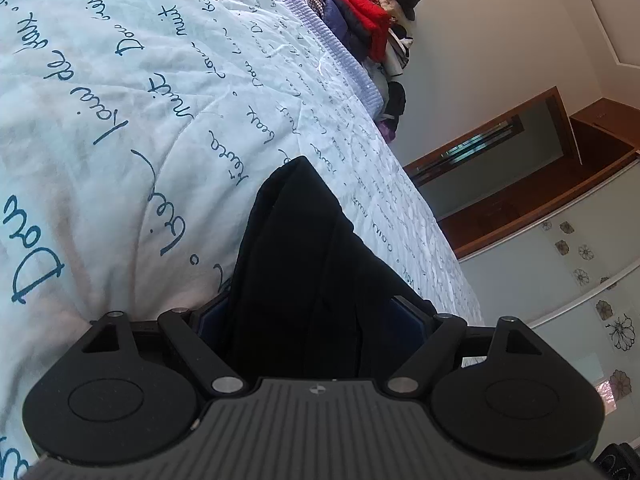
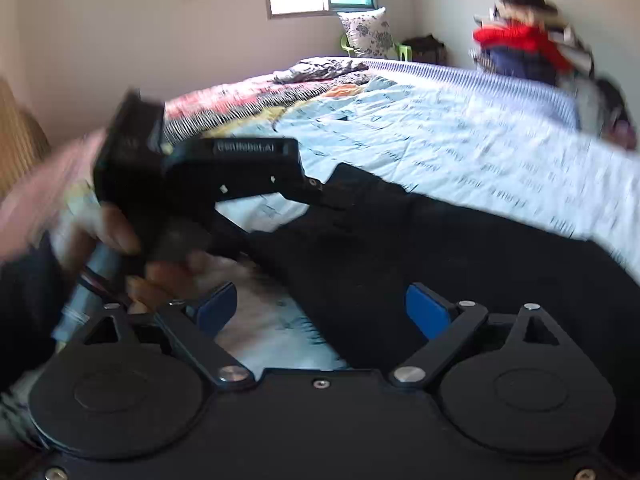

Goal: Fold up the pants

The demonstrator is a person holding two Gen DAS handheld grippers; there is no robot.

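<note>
Black pants (image 2: 460, 264) lie on a pale blue quilt (image 2: 460, 136) with dark script. In the left wrist view a fold of the pants (image 1: 296, 248) rises between the blue pads of my left gripper (image 1: 312, 320), which is shut on it. In the right wrist view my left gripper (image 2: 332, 190) shows from the side, clamped on an edge of the pants and lifting it. My right gripper (image 2: 322, 312) is open, its blue pads (image 2: 426, 316) wide apart, hovering low over the near edge of the pants. This view is motion-blurred.
A pile of clothes with a red garment (image 2: 524, 44) stands beyond the far side of the bed. A patterned blanket (image 2: 248, 100) lies at the head. A floral pillow sits on a green chair (image 2: 368, 34) under the window. A wooden door frame (image 1: 520, 168) is on the wall.
</note>
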